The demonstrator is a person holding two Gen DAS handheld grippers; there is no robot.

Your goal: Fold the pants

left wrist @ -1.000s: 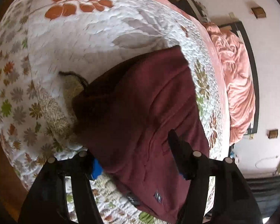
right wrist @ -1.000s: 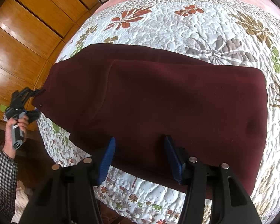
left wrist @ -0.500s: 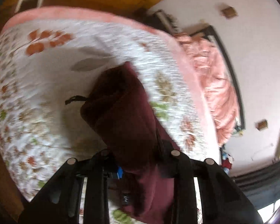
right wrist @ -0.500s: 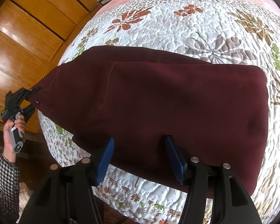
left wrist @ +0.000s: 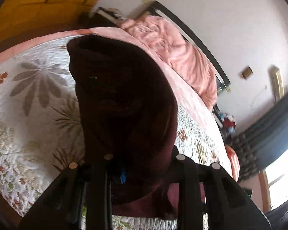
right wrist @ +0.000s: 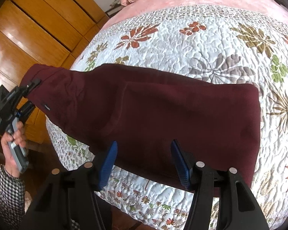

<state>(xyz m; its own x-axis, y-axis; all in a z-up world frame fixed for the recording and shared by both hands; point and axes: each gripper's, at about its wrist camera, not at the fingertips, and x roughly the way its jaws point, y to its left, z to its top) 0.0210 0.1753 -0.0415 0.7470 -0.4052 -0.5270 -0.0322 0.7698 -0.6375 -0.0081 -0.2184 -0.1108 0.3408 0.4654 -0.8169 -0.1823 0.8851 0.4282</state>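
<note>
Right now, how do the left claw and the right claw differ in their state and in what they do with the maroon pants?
The left claw is shut on one end of the maroon pants and holds that end off the floral quilt; the right claw is open and grips nothing.
The left claw's jaws stand close together around bunched cloth; the right claw's blue pads stand wide apart above flat cloth.
Both are black and hand-held.

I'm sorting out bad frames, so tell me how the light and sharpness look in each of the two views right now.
Left wrist view: the maroon pants fill the centre as a near-black, underexposed mass, the window at lower right is blown out, and the room edges are smeared by motion blur. Right wrist view: evenly lit and sharp, quilt stitching crisp, glare patches on the wooden wardrobe, strong fisheye bending.
</note>
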